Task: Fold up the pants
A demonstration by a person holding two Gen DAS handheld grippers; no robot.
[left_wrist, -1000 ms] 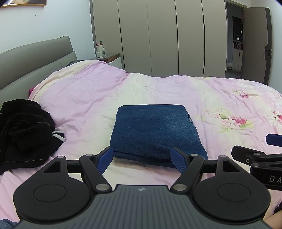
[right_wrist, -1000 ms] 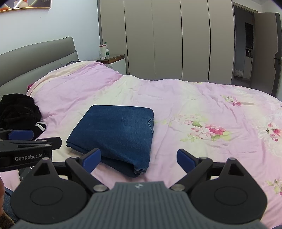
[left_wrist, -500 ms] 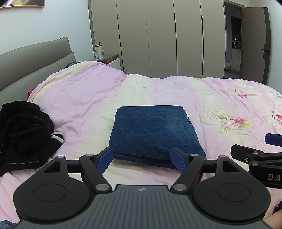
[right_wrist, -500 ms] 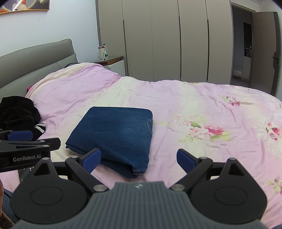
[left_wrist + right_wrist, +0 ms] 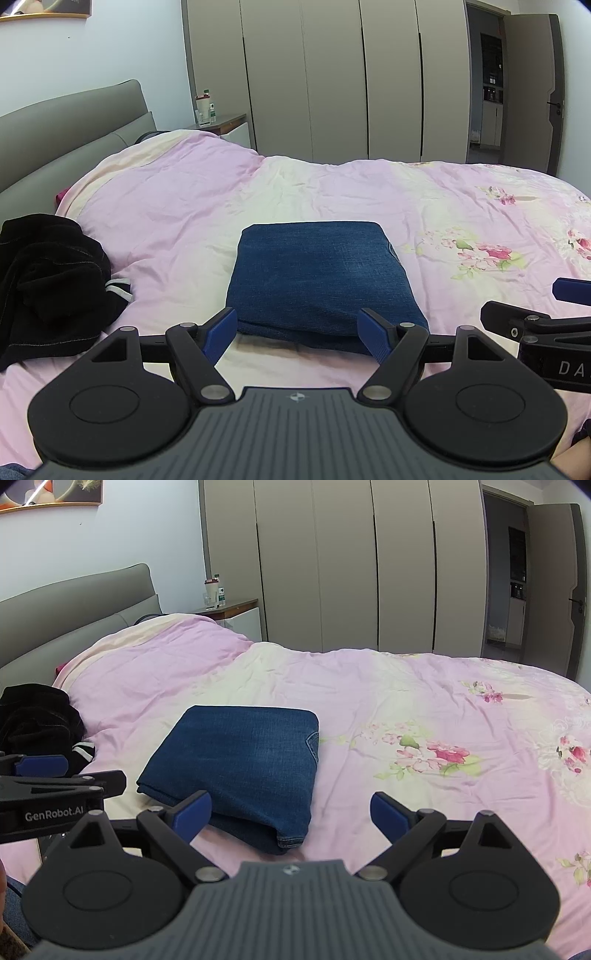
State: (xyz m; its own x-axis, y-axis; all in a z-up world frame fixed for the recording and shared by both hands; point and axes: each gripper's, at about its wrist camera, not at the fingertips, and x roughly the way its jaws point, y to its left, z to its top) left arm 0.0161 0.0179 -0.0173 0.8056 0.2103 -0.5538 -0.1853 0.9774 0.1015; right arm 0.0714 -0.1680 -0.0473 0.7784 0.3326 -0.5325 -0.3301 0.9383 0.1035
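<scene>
Blue denim pants [image 5: 317, 277] lie folded into a flat rectangle on the pink bedspread [image 5: 177, 206]; the right wrist view shows the same pants [image 5: 243, 760] left of centre. My left gripper [image 5: 298, 332] hovers open just before the fold's near edge, nothing between its blue pads. My right gripper [image 5: 291, 812] is also open and empty, held over the near right corner of the pants. Each gripper shows at the edge of the other's view: the right gripper [image 5: 539, 321], the left gripper [image 5: 62, 779].
A crumpled black garment [image 5: 48, 280] with a white-striped cuff lies at the left by the grey headboard [image 5: 70, 133]. Behind stand a bedside table [image 5: 225, 123] with bottles, a beige wardrobe wall [image 5: 332, 81] and an open doorway [image 5: 491, 81]. The floral bedspread stretches to the right.
Both grippers have pulled back and risen slightly, so the folded pants sit a little lower and farther away. The pants have not moved and both grippers stay open.
</scene>
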